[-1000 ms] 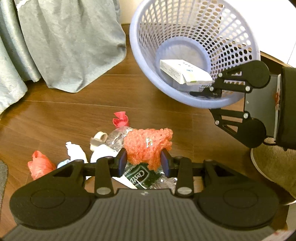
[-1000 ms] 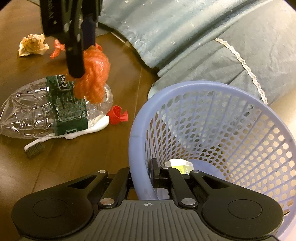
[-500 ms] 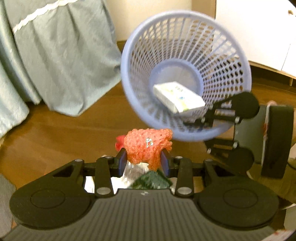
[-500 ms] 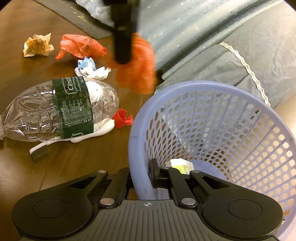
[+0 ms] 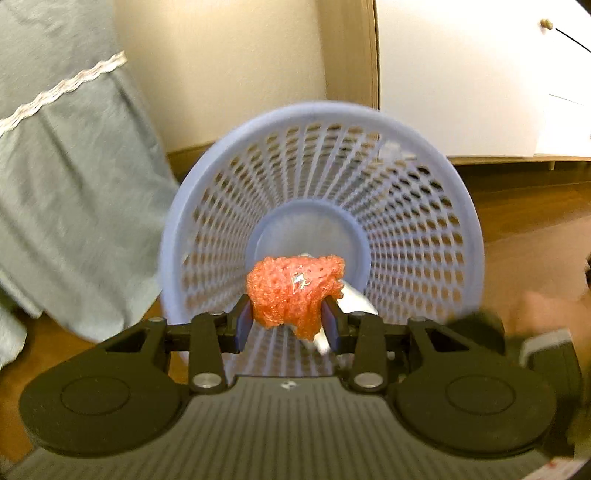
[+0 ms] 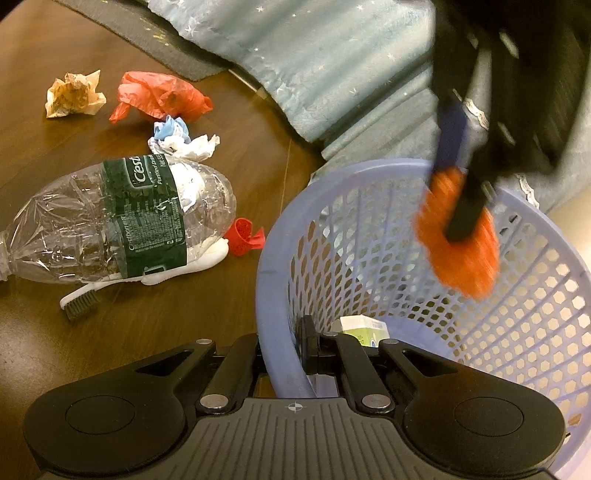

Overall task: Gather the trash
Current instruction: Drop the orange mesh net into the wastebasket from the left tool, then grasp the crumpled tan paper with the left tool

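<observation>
My left gripper is shut on an orange foam net and holds it at the mouth of the lavender basket. From the right wrist view the same orange foam net hangs over the basket's opening, pinched by the left gripper. My right gripper is shut on the lavender basket at its near rim and tilts it. A white box lies inside. On the floor remain a crushed clear bottle, a red cap, a toothbrush, white-blue wrappers, a red bag and crumpled paper.
Teal bed fabric hangs beside the basket, with a dark mat at its foot. A white cabinet and a beige wall stand behind the basket. A hand shows at the right edge.
My left gripper carried the orange net up from the bottle and across to the basket's mouth. The right gripper kept its hold on the rim, with the basket tilted toward the left gripper.
</observation>
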Demonstrator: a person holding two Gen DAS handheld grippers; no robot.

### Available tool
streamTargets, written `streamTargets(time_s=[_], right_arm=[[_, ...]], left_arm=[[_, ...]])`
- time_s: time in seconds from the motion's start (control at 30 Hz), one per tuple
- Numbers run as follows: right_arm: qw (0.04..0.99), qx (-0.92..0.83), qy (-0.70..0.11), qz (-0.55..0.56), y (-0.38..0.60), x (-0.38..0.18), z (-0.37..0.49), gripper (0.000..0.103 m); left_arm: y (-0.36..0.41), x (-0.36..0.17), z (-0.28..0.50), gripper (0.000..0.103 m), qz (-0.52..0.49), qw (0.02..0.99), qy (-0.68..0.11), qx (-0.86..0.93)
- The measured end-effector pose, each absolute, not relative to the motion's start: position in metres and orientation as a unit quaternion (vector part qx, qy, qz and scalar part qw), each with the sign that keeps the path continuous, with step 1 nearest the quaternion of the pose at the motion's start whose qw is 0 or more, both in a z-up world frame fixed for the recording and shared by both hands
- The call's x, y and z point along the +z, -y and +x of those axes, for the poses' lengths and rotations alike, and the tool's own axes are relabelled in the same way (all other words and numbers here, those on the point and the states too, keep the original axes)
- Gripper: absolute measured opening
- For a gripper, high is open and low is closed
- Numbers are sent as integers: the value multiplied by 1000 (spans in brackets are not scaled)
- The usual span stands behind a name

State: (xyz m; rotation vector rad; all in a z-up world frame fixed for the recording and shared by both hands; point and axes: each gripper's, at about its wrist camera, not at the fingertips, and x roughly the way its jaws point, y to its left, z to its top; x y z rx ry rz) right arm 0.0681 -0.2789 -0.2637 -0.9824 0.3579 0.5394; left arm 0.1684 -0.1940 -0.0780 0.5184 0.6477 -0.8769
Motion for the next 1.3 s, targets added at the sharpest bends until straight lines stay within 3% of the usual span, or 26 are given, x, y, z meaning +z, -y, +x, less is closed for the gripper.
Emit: streamTargets(time_s=[0.07, 0.23, 0.7, 1.3], right_arm=[[832, 254, -169, -463, 279, -264, 68, 0], [835, 251, -169, -459, 278, -262, 69, 0], [838, 250, -177, -451, 279, -259, 70, 1], [832, 254, -183, -458, 278, -260, 70, 1]], left_arm=[[207, -80, 174, 48, 248, 827, -301, -405], [204, -76, 173, 49, 234, 834, -300, -400], [55, -113, 146, 63, 185, 875, -391, -220], [-60, -180, 91, 63, 130, 870, -473, -51]])
